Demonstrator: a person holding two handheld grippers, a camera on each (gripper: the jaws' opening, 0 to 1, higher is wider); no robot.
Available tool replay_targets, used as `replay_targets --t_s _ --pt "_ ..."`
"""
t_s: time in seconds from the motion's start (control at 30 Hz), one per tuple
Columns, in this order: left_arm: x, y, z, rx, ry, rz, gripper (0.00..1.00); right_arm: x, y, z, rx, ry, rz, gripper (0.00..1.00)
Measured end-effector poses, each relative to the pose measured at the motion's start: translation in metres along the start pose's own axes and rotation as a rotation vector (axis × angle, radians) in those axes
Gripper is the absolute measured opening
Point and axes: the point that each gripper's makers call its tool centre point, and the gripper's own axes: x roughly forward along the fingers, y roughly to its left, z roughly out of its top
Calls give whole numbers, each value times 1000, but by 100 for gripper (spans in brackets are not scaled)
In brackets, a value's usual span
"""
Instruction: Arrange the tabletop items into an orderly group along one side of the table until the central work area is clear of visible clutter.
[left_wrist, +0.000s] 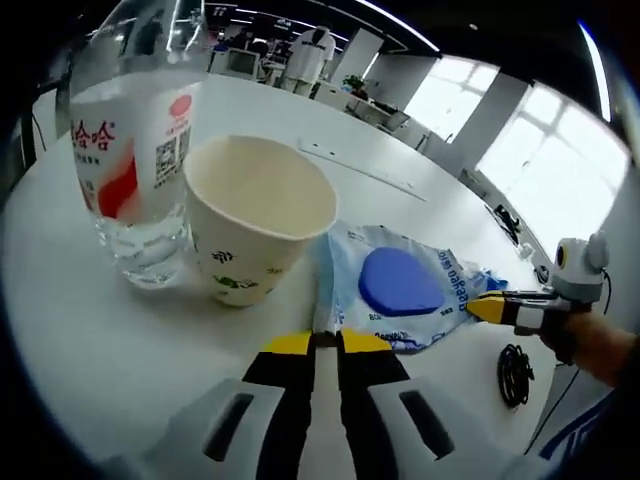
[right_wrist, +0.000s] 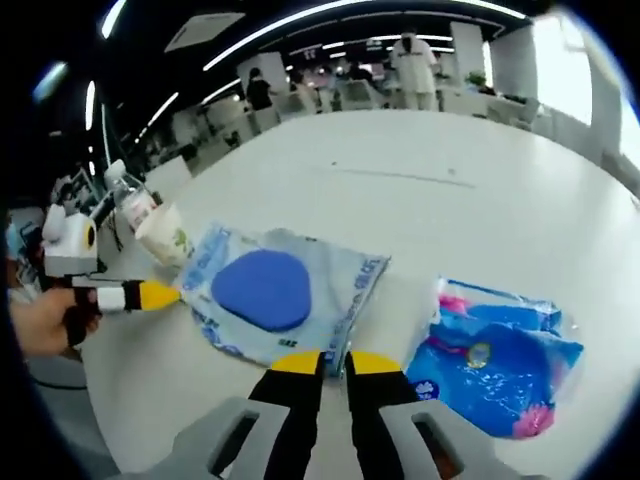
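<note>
White table (left_wrist: 90, 340), long, in an open office.

Item 1: water bottle (left_wrist: 130, 150), clear plastic, red-and-white label, upright at about ten o'clock in the left gripper view. In the right gripper view it stands small at nine o'clock (right_wrist: 128, 200).

Item 2: paper cup (left_wrist: 255, 215), cream with green print, upright and open-mouthed, just beside the bottle toward the centre; whether they touch cannot be told. Also seen at nine o'clock in the right gripper view (right_wrist: 165, 235).

Item 3: wet-wipe pack (left_wrist: 400, 285), pale blue film with a dark blue rounded flap, lying flat, its near edge next to the cup. It sits at three o'clock in the left gripper view and centre in the right gripper view (right_wrist: 275, 295).

Item 4: blue packet (right_wrist: 495, 355), bright blue with pink markings, flat at four o'clock in the right gripper view, set apart from the wipe pack.

Item 5: black cable (left_wrist: 515, 375), coiled, near the table edge at four o'clock in the left gripper view.

Left gripper (left_wrist: 325, 342): yellow tips drawn close at one edge of the wipe pack; grip on the film cannot be confirmed. Its tip also shows at the pack's far edge (right_wrist: 160, 294).

Right gripper (right_wrist: 335, 362): tips near together at the pack's other edge; pinch likewise unclear. Seen at the pack's corner (left_wrist: 487, 308), a hand (left_wrist: 600, 345) behind it.

People stand at the far desks.
</note>
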Motion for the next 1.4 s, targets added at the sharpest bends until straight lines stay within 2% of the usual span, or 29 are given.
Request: replay_targets --t_s 0.07,0.23,0.4,0.5,0.63,0.73,0.83,1.07,1.2,1.4 --pt "-5 0 0 16 -3 4 9 -4 2 1 4 -8 2 17" --pt "-18 -1 7 70 -41 21 19 -17 9 3 -30 -30 11 22" --pt "-33 -3 8 97 -56 28 37 -36 16 6 -14 -71 38 32" --pt "-47 1 8 140 -61 46 42 -44 15 5 -8 -86 47 36" --pt "-63 5 6 172 -67 52 48 -60 16 2 5 -102 50 47" --pt "-78 8 8 216 -101 47 55 -71 14 -3 16 -112 48 51" --pt "-91 14 6 220 -104 53 63 -85 15 -10 32 -121 50 55" --pt "-118 30 6 212 -126 63 74 -110 12 -32 52 -119 43 63" --pt "-132 36 4 193 -129 62 75 -124 9 -49 80 -111 33 67" --pt "-151 36 -9 198 -109 40 79 -145 2 -69 124 -102 13 70"
